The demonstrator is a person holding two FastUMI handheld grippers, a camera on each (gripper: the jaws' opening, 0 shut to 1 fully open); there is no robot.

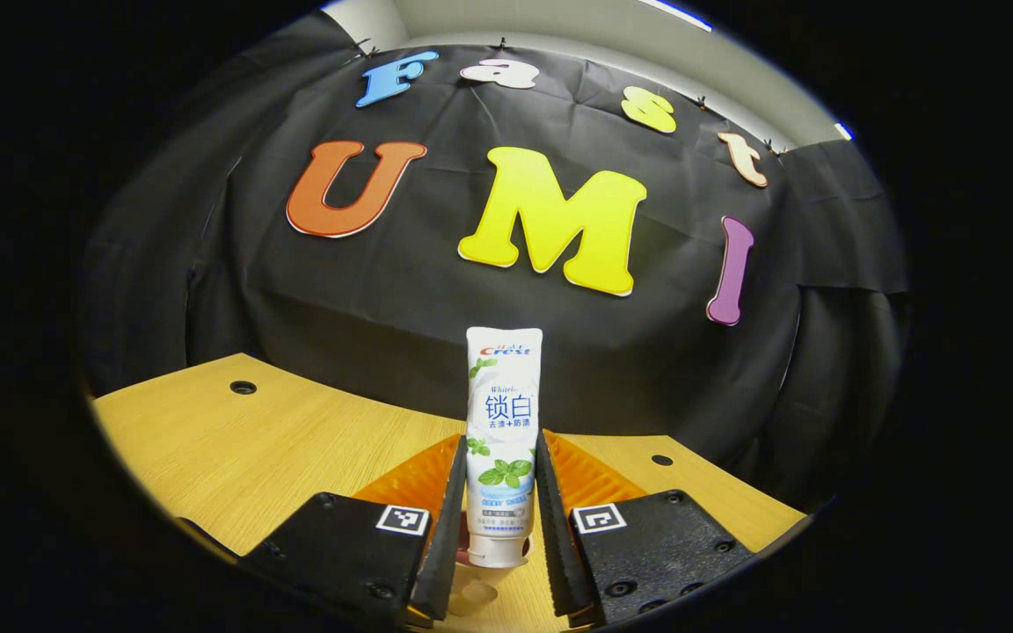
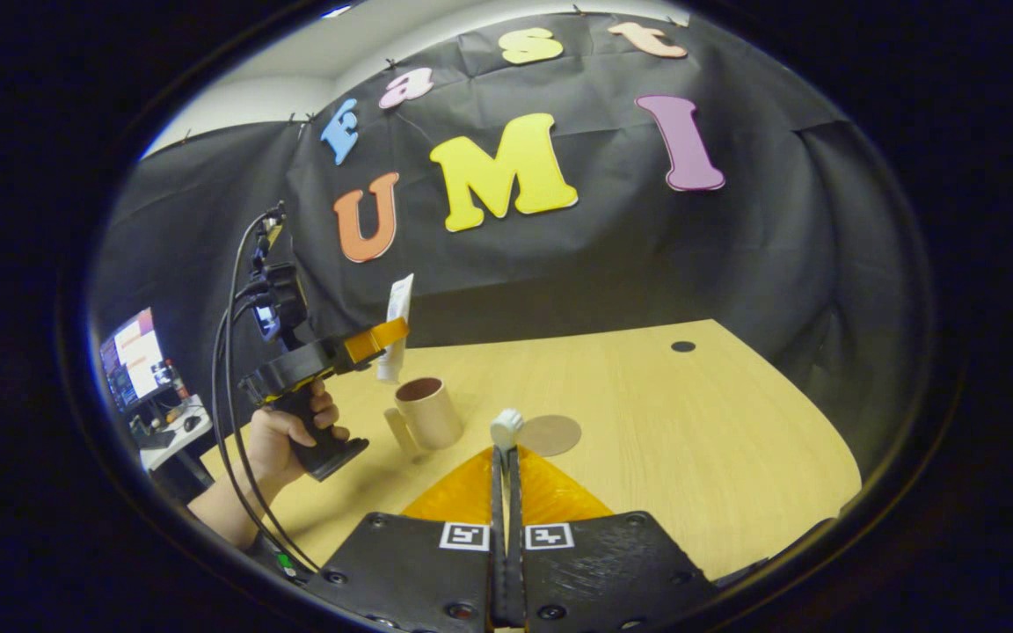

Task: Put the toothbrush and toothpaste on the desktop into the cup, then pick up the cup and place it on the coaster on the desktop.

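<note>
In the left gripper view, your left gripper (image 1: 499, 444) is clamped on the toothpaste (image 1: 504, 413). Both fingers press the lower part of the tube, which stands upright with its cap down, off the wooden desktop (image 1: 234, 448). The tube carries a printed front with blue-and-red brand lettering and green mint leaves. A small square black-and-white marker sits on each finger mount.

In the right gripper view, from the left: a lit monitor (image 2: 133, 356) stands at the edge, its screen too small to make out. Next comes your hand (image 2: 282, 440) on the left gripper's grip, cables trailing from it. The tube hangs in the air just up and left of the tan cup (image 2: 427, 413); whether it is over the mouth, you cannot tell. The cup stands upright on the desktop. Right of it, your right gripper (image 2: 506, 453) is drawn narrow on the toothbrush (image 2: 506, 426), whose pale head pokes past the fingertips. The round coaster (image 2: 549, 434) lies flat just beyond, bare.
</note>
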